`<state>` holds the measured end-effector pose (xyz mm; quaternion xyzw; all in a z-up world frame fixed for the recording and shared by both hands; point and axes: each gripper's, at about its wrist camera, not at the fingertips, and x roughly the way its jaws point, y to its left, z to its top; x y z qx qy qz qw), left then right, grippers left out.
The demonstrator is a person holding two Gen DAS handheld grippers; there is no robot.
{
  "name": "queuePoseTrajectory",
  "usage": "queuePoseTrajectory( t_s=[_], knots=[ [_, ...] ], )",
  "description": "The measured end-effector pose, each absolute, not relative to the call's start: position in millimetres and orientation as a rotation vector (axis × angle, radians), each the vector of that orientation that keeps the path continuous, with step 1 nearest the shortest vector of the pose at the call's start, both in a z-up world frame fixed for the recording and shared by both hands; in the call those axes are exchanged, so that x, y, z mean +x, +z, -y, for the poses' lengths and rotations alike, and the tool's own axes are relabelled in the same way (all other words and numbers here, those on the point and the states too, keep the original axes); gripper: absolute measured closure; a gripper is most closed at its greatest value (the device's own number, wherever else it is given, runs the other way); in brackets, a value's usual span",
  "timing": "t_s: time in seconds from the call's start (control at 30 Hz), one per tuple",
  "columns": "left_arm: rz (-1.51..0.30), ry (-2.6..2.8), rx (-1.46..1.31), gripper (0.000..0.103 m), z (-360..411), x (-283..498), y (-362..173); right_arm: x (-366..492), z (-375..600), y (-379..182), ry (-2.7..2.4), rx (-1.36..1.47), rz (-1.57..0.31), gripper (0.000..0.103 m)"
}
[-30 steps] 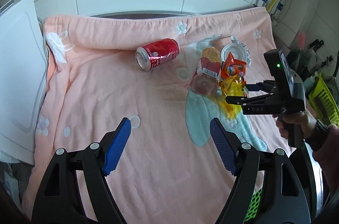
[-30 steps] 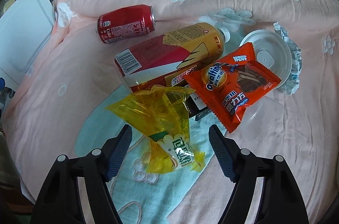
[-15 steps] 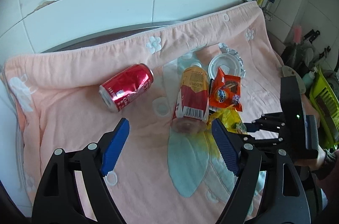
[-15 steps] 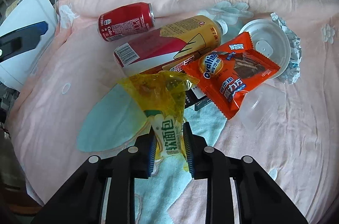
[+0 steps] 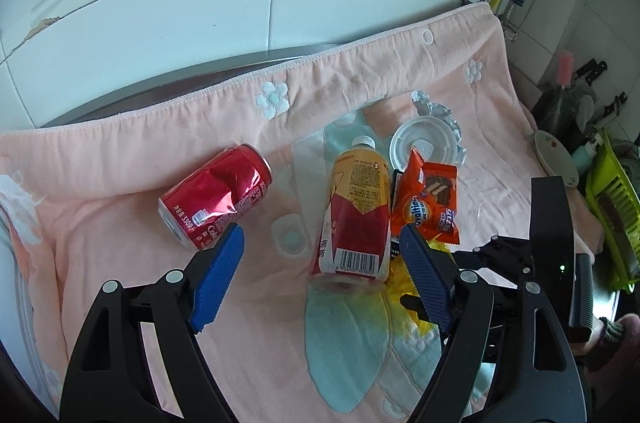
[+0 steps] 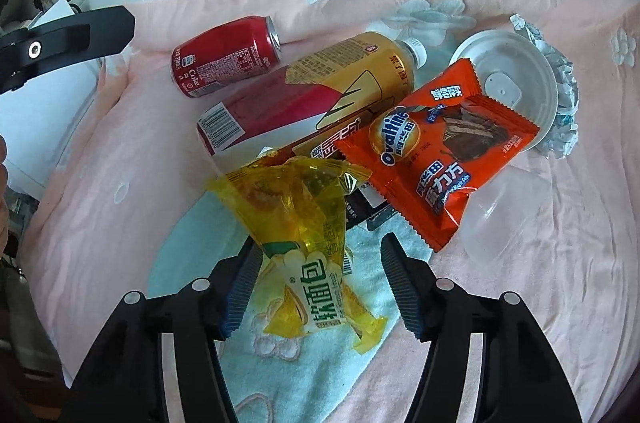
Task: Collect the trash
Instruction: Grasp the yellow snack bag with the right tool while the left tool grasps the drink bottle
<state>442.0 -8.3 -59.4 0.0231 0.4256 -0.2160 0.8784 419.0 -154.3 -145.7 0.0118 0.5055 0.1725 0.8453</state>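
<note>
Directly ahead, yellow wrapper [image 6: 310, 243] lying lengthwise between my right gripper [image 6: 320, 287] fingers, unclenched, straddling, not pinching; left gripper [image 5: 320, 275] spread, hovering farther off, facing bottle [image 5: 356, 215].

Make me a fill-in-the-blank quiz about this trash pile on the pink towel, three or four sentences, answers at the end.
1. The dented soda can is colored ____.
2. The right gripper has its fingers open around a ____ bread wrapper.
3. The orange Ovaltine packet partly covers a white plastic ____ to its right.
4. The drink bottle is not upright but ____ on the towel.

Answers: red; yellow; lid; lying
</note>
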Motion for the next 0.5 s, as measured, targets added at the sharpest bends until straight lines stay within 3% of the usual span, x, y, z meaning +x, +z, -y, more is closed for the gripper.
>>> queuePoseTrajectory(
  t_s=[0.07, 0.17, 0.5],
  knots=[
    [-0.899, -0.455, 0.045, 0.024, 12.3, 448.8, -61.1, 421.3, 151.7, -151.8, 0.357, 0.033, -1.086, 0.071],
    [-0.917, -0.476, 0.059, 0.024, 25.8, 459.3, -66.6, 414.8, 151.6, -150.6, 0.355, 0.042, -1.077, 0.078],
    [-1.006, -0.513, 0.153, 0.02, 76.4, 491.4, -103.4, 359.6, 168.5, -126.3, 0.345, 0.019, -1.053, 0.082]
  ],
)
